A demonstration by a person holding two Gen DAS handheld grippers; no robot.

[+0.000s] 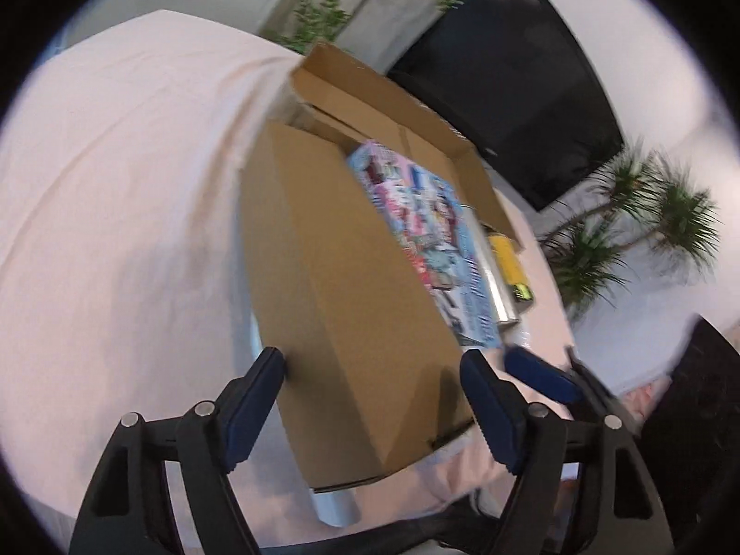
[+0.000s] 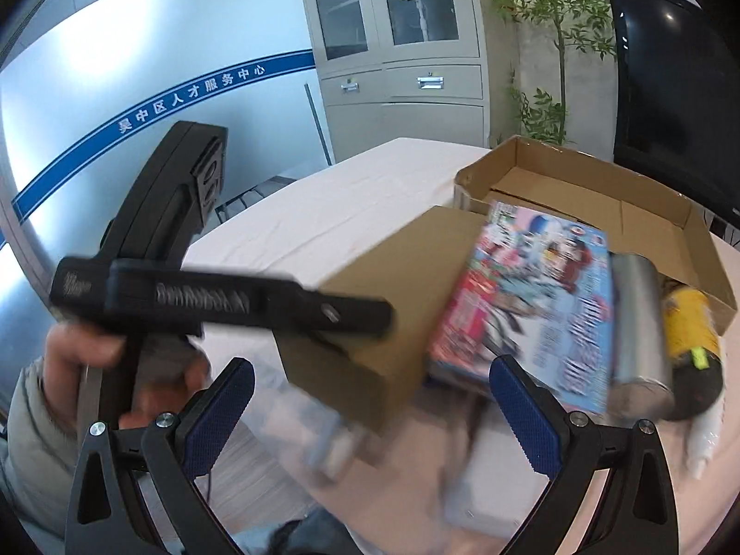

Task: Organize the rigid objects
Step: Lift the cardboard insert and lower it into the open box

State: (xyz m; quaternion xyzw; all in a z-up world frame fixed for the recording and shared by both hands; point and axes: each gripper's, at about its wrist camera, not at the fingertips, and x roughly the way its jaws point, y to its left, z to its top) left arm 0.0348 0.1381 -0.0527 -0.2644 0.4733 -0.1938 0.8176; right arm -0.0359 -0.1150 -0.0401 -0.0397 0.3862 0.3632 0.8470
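Closed carton (image 1: 342, 305) lying on the pink cloth (image 1: 115, 185), just beside the open box (image 2: 601, 194), with a colourful pack (image 2: 532, 305) against its far side. Left gripper (image 1: 374, 397) straddling the carton's near end, jaws partly open, pads apparently not pressing. Right gripper (image 2: 370, 416) wide open, empty. Probably stiff, light cardboard, smooth faces; best gripped across the narrow end, near the corners
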